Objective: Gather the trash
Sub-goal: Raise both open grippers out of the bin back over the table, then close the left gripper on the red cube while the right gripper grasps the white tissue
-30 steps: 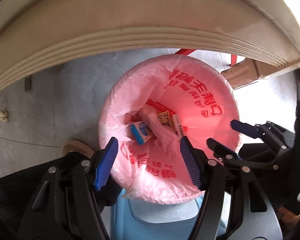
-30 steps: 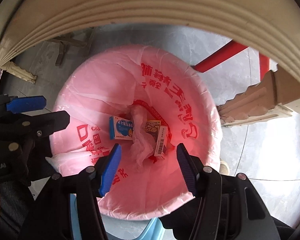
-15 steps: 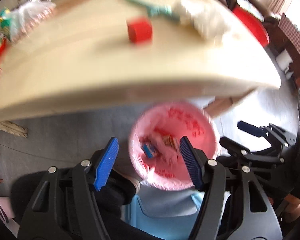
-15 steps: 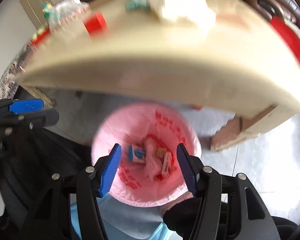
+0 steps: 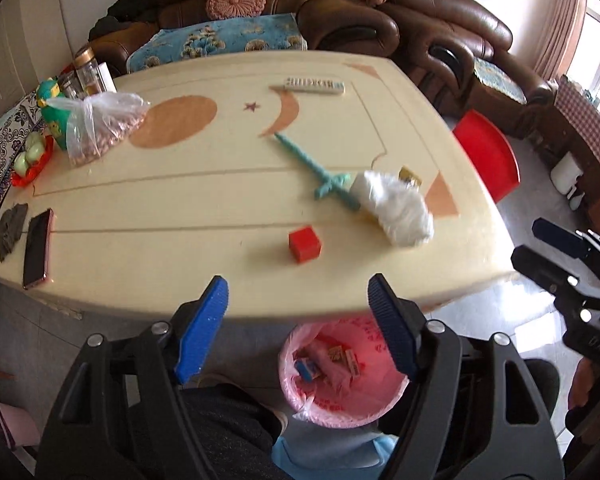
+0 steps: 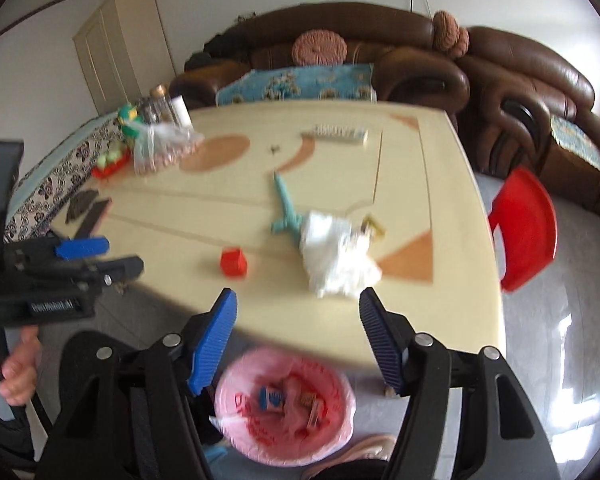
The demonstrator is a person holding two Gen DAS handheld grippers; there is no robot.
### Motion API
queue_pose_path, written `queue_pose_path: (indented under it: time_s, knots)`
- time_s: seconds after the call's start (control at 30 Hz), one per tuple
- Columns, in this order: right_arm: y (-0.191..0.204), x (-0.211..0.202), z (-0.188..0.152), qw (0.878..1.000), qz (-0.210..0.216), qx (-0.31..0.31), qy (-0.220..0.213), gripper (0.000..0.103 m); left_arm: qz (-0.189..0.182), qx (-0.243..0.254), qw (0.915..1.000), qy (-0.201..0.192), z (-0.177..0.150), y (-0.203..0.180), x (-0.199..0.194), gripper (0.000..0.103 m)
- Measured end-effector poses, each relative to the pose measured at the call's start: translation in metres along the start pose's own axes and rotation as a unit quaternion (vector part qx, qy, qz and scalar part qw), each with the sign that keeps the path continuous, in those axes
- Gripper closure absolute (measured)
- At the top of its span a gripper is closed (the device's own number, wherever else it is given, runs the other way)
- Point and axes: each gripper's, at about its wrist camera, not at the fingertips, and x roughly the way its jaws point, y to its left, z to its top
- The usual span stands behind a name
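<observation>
A bin with a pink liner (image 5: 380,400) stands on the floor below the table's near edge and holds small boxes and crumpled paper; it also shows in the right wrist view (image 6: 252,440). On the cream table (image 5: 180,200) lie a small red box (image 5: 304,244), a white crumpled wad (image 5: 396,208), a teal stick (image 5: 312,168) and a small yellow packet (image 5: 409,175). My left gripper (image 5: 298,324) is open and empty, above the table edge. My right gripper (image 6: 294,340) is open and empty, right of it.
A phone (image 5: 38,248), a dark cloth (image 5: 10,228), a bag of nuts (image 5: 100,124), jars (image 5: 86,72) and a remote (image 5: 314,85) lie on the table. A red chair (image 5: 486,152) stands at the right. Brown sofas (image 5: 340,4) stand behind.
Both grippers have risen from just over the bin to above table height. The tabletop and its objects have come into view. Both stay open and empty.
</observation>
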Motion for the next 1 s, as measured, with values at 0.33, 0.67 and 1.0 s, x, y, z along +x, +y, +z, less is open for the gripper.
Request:
queue_pose_path:
  time_s: [0.33, 0.67, 1.0]
  knots:
    - [-0.014, 0.014, 0.039, 1.000, 0.017, 0.011, 0.011, 0.040, -0.002, -0.001, 0.9998, 0.018, 0.033, -0.008, 0.009, 0.032]
    - [-0.040, 0.056, 0.049, 0.997, 0.038, 0.049, 0.048, 0.040, -0.015, -0.025, 0.9965, 0.079, 0.040, 0.000, 0.060, 0.032]
    - [-0.047, 0.093, 0.048, 0.994, 0.047, 0.062, 0.073, 0.040, -0.009, -0.025, 0.9945, 0.101, 0.048, 0.001, 0.086, 0.032]
